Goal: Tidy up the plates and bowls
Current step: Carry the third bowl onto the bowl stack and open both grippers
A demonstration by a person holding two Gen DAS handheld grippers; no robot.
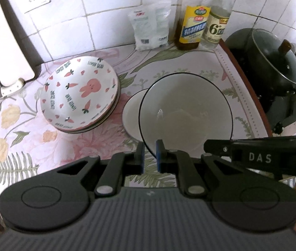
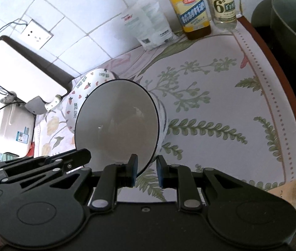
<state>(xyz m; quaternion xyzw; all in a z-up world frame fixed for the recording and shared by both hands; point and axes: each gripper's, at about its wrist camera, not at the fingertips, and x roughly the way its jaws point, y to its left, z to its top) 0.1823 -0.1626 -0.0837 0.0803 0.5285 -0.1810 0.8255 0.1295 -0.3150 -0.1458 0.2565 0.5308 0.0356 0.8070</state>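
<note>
**Carry the two bowls level, then nest them**

Blue pads of your left gripper [image 1: 150, 156] pinch the near rim of a black-edged white bowl [image 1: 185, 113], jaws nearly shut on the thin wall. Your right gripper [image 2: 146, 172] does the same with a second white bowl [image 2: 117, 121], clamped at the lower rim and tilted steeply, its mouth facing the camera. Both bowls hang above the flowered tablecloth [image 2: 221, 96]. Another small bowl [image 1: 132, 113] stands on the cloth just beside the stack of rabbit plates [image 1: 79, 93], and that looks the likely place for nesting. A rim pinch lets a bowl swing, so move slowly and keep the wrists quiet. Bring each foot down over that small bowl, centred. Open the jaws only once each bowl is seated.
</note>
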